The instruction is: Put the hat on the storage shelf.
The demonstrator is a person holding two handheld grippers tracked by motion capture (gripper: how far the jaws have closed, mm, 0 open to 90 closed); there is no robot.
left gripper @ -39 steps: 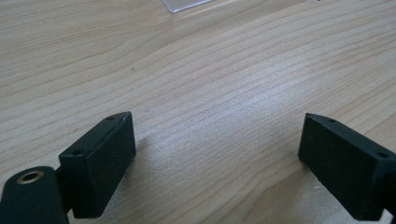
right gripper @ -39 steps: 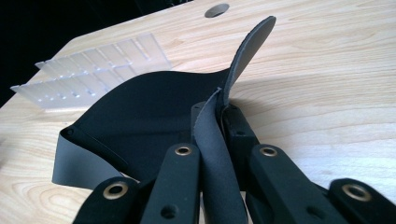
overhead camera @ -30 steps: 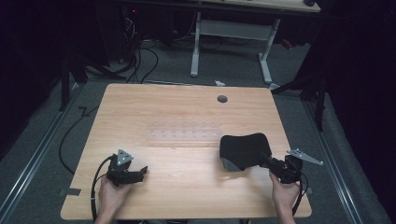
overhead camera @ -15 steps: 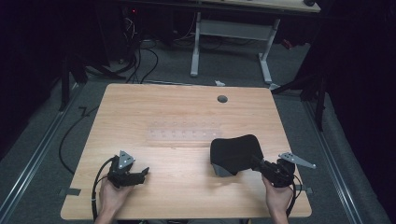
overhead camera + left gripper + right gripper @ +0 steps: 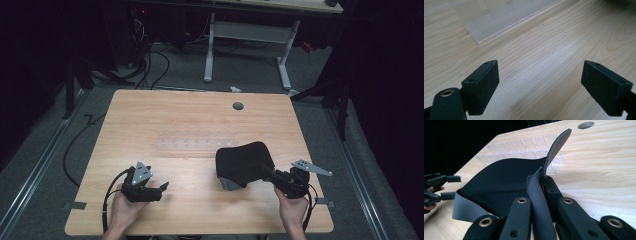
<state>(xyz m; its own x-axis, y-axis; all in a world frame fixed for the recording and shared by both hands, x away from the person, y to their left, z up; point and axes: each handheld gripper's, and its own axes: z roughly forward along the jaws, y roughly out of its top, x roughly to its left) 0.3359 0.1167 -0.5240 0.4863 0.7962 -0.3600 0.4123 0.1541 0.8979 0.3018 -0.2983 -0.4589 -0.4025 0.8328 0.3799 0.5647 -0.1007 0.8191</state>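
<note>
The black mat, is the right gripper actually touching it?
Touching. The right gripper view shows the right gripper with its jaws shut on an edge of the black mat.

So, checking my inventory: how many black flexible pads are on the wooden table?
1: the black flexible pad lies right of centre on the wooden table, pinched at its edge by the right gripper.

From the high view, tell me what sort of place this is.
Probably a lab or recording workspace: a bare wooden table with a cable hole, cables trailing over grey carpet, another desk frame behind, and dark surroundings.
</note>
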